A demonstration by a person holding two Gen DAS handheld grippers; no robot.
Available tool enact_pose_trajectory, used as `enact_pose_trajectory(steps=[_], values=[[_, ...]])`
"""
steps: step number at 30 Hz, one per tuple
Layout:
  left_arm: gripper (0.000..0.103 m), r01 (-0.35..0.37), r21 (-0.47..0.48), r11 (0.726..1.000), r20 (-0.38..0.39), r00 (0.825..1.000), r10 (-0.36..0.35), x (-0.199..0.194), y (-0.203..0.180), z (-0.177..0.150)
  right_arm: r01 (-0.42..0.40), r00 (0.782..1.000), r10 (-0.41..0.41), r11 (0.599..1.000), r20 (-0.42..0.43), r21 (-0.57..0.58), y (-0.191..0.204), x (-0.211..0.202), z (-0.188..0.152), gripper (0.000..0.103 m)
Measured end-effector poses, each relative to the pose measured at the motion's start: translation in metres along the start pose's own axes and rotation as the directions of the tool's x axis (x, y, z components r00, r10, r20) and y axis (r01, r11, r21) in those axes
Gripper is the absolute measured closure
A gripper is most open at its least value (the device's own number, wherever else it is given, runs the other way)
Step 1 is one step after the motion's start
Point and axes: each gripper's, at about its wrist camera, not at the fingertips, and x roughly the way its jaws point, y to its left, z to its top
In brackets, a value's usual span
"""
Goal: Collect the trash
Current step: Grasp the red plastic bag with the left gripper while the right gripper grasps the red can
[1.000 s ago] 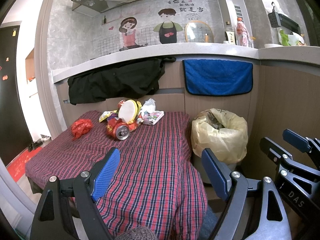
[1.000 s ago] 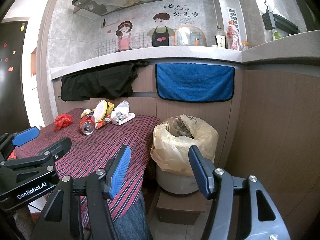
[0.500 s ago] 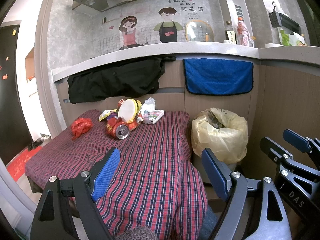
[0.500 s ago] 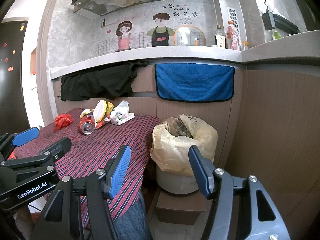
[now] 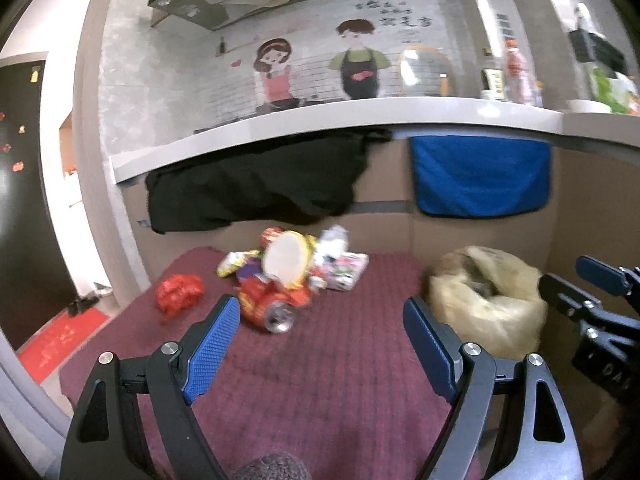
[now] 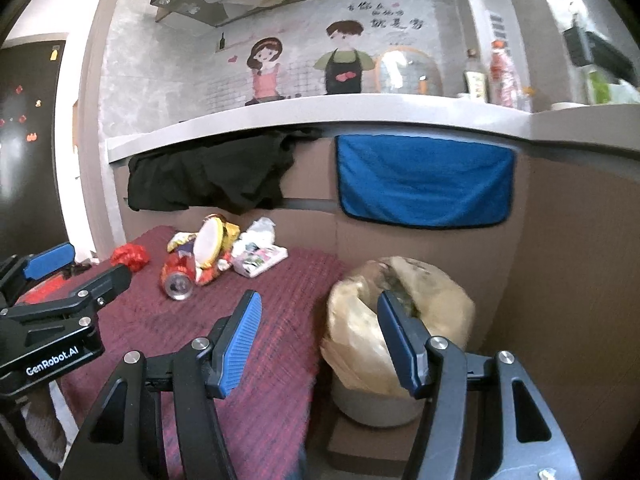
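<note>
A pile of trash lies at the far end of the plaid-covered table (image 5: 340,380): a red can on its side (image 5: 272,308), a white round lid (image 5: 286,258), a crumpled red wrapper (image 5: 178,292), a small printed box (image 5: 346,270) and crumpled white paper (image 5: 334,236). A bin lined with a yellow bag (image 5: 486,304) stands right of the table. My left gripper (image 5: 320,344) is open and empty above the table, short of the can. My right gripper (image 6: 320,340) is open and empty, between the table edge and the bin (image 6: 400,320). The can also shows in the right wrist view (image 6: 178,280).
A wooden counter front rises behind the table, with a black garment (image 5: 256,184) and a blue towel (image 5: 480,176) hanging from the white countertop (image 5: 320,120). A wooden wall (image 6: 580,280) stands right of the bin. A dark fridge (image 5: 24,200) is at the left.
Both grippers have moved forward toward the trash pile and the bin, which look larger and blurred with motion. Both stay open and empty.
</note>
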Motion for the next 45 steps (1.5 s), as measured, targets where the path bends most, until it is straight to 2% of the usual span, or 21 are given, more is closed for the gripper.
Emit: enact_pose_trajectory(steps=[5,10,13,15,18,20,22,28,30,31,32,34,36,38,40,42,45], values=[[0.02,-0.022,-0.024,0.999,-0.039,0.999,0.021,0.045,0.049,0.022,-0.037,0.998,0.037,0.999,-0.045,0.01,0.025,0.052,0.033,0.046],[0.02,0.028,-0.09,0.996,-0.109,0.993,-0.037,0.103,0.133,0.031,-0.06,0.995,0.06,0.998,-0.083,0.0,0.065,0.102,0.058,0.046],[0.019,0.075,-0.178,0.981,-0.146,0.984,-0.101,0.134,0.189,0.024,-0.101,0.986,0.097,0.995,-0.136,-0.021,0.094,0.134,0.06,0.046],[0.019,0.076,-0.217,0.973,-0.158,0.981,-0.112,0.154,0.222,0.013,-0.118,0.981,0.109,0.992,-0.161,-0.046,0.113,0.152,0.059,0.046],[0.019,0.01,-0.225,0.974,-0.178,0.983,-0.052,0.186,0.265,-0.007,-0.125,0.977,0.108,0.989,-0.186,-0.083,0.139,0.177,0.057,0.047],[0.019,0.01,-0.27,0.963,-0.223,0.972,-0.072,0.208,0.29,-0.019,-0.137,0.972,0.117,0.987,-0.206,-0.089,0.151,0.193,0.054,0.047],[0.019,0.034,-0.323,0.946,-0.276,0.952,-0.128,0.235,0.309,-0.028,-0.147,0.966,0.123,0.985,-0.226,-0.09,0.16,0.208,0.052,0.047],[0.02,0.023,-0.389,0.921,-0.342,0.925,-0.167,0.304,0.324,-0.036,-0.163,0.949,0.14,0.985,-0.282,-0.06,0.175,0.239,0.042,0.047],[0.024,0.004,-0.403,0.915,-0.366,0.916,-0.165,0.321,0.327,-0.04,-0.172,0.947,0.148,0.983,-0.286,-0.058,0.18,0.245,0.039,0.047],[0.029,-0.005,-0.416,0.909,-0.387,0.906,-0.172,0.33,0.329,-0.043,-0.174,0.946,0.15,0.983,-0.288,-0.06,0.181,0.245,0.038,0.047],[0.029,-0.005,-0.433,0.901,-0.395,0.9,-0.185,0.335,0.331,-0.045,-0.179,0.945,0.153,0.982,-0.29,-0.064,0.183,0.248,0.037,0.047],[0.029,-0.009,-0.498,0.867,-0.396,0.892,-0.218,0.341,0.339,-0.051,-0.188,0.941,0.16,0.98,-0.298,-0.068,0.186,0.251,0.036,0.047],[0.033,-0.016,-0.532,0.846,-0.409,0.881,-0.24,0.34,0.342,-0.051,-0.209,0.935,0.18,0.976,-0.305,-0.065,0.187,0.253,0.036,0.047],[0.046,-0.035,-0.55,0.834,-0.404,0.885,-0.23,0.33,0.343,-0.049,-0.239,0.93,0.208,0.968,-0.303,-0.07,0.19,0.253,0.036,0.047],[0.049,-0.028,-0.557,0.83,-0.385,0.894,-0.229,0.315,0.343,-0.045,-0.283,0.921,0.247,0.956,-0.302,-0.082,0.195,0.252,0.035,0.047],[0.05,-0.02,-0.546,0.838,-0.362,0.907,-0.215,0.298,0.338,-0.039,-0.319,0.909,0.276,0.943,-0.311,-0.094,0.203,0.254,0.034,0.047],[0.051,-0.018,-0.503,0.864,-0.32,0.933,-0.167,0.265,0.326,-0.029,-0.344,0.895,0.292,0.933,-0.336,-0.104,0.216,0.267,0.033,0.047]])
